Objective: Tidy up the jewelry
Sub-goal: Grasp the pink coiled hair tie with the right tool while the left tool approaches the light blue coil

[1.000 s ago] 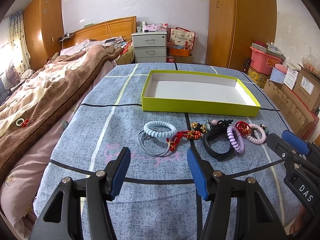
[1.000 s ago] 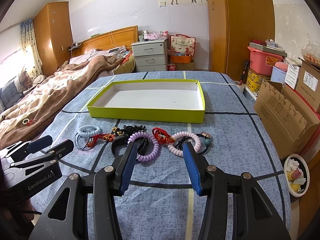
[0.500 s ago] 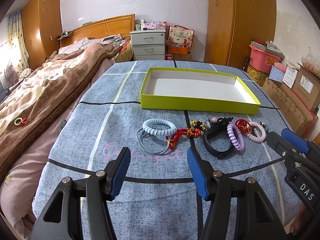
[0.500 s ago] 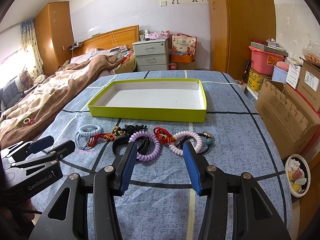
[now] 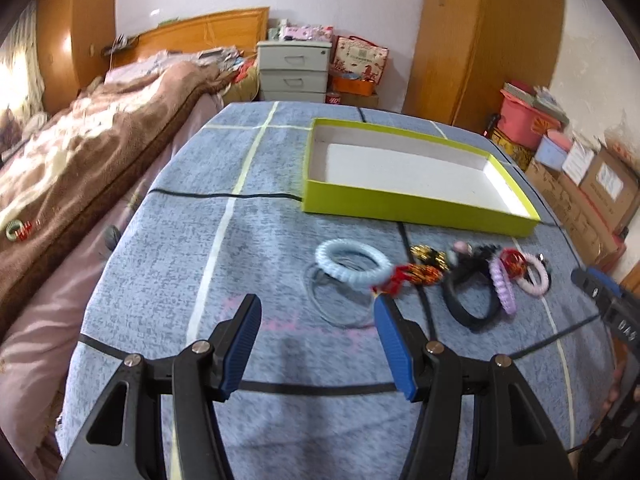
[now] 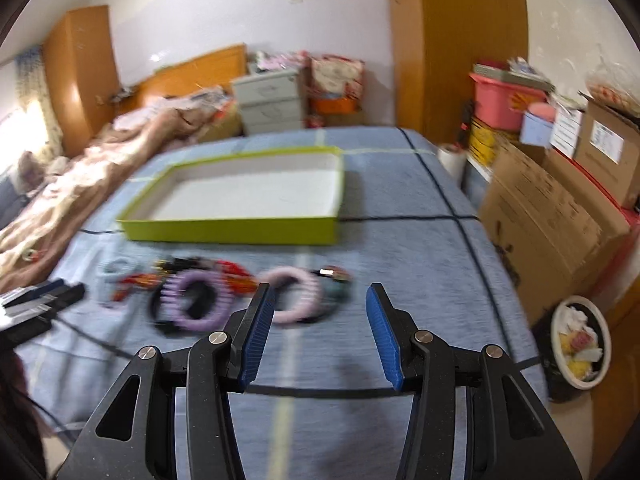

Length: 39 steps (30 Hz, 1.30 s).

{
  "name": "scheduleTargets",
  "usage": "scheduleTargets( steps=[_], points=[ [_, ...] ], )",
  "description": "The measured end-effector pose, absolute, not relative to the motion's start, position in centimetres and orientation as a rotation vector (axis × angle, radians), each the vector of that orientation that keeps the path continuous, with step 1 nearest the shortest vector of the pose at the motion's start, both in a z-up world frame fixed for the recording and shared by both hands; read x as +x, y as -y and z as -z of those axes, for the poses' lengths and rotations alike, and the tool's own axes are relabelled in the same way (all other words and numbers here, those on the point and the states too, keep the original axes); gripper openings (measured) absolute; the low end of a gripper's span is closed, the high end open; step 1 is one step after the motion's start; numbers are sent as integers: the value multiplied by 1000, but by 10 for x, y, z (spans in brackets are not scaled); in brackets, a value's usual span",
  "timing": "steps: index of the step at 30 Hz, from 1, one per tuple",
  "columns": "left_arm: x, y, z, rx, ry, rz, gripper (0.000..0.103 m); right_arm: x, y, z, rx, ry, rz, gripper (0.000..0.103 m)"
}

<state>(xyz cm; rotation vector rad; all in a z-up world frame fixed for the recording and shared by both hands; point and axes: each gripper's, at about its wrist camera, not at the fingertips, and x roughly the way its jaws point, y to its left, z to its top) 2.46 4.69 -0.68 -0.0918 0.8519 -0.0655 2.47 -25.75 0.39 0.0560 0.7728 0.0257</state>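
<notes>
A row of jewelry lies on the blue cloth in front of an empty yellow-green tray (image 5: pixel 400 204) (image 6: pixel 240 229). From left: a light blue coil bracelet (image 5: pixel 352 261), a red and gold knot charm (image 5: pixel 416 273), a black band (image 5: pixel 468 300), a purple coil bracelet (image 5: pixel 503 286) (image 6: pixel 196 300) and a pink coil bracelet (image 5: pixel 534 278) (image 6: pixel 294 294). My left gripper (image 5: pixel 316 344) is open and empty, short of the blue bracelet. My right gripper (image 6: pixel 320 334) is open and empty, just right of the pink bracelet. The right wrist view is blurred.
A bed with a brown blanket (image 5: pixel 80 152) lies along the left. Cardboard boxes (image 6: pixel 552 216) and a waste bin (image 6: pixel 580 344) stand off the right edge. Drawers (image 5: pixel 294 70) and a wardrobe stand at the back.
Both grippers have swung: the left view has shifted so the jewelry sits to the right, and the right view so it sits to the left. Nothing was picked up.
</notes>
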Motion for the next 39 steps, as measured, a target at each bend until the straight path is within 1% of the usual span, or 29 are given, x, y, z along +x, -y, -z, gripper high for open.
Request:
scheduleTargets(
  steps=[5, 7, 9, 11, 15, 19, 21, 22, 23, 28, 30, 32, 39],
  points=[
    [34, -61, 13, -125, -867, 52, 61, 49, 272, 11, 120, -860, -81, 49],
    [36, -66, 15, -149, -877, 63, 61, 56, 278, 11, 131, -853, -72, 49],
    [38, -70, 19, -168, -892, 56, 61, 63, 282, 14, 177, -899, -108, 49],
    [39, -71, 20, -167, -892, 46, 61, 66, 279, 15, 192, -904, -137, 49],
    [40, -74, 24, -192, -906, 54, 61, 61, 265, 9, 160, -849, -185, 49],
    [39, -73, 26, -194, -910, 67, 61, 65, 248, 14, 88, -881, -209, 49],
    [40, -74, 26, -196, -912, 67, 61, 65, 243, 14, 51, -881, -198, 44],
    [42, -74, 26, -194, -912, 66, 61, 66, 243, 13, 45, -885, -194, 36],
    [42, -74, 26, -196, -913, 68, 61, 67, 243, 13, 40, -887, -188, 33],
    [43, -75, 25, -196, -910, 83, 61, 70, 237, 23, -22, -942, -175, 32],
    [46, -74, 23, -194, -913, 93, 61, 69, 237, 23, -34, -934, -167, 31],
    [49, -75, 22, -202, -911, 109, 61, 68, 238, 21, -32, -927, -164, 12],
    [58, -75, 19, -215, -913, 127, 61, 63, 252, 11, 26, -887, -145, 10]
  ],
)
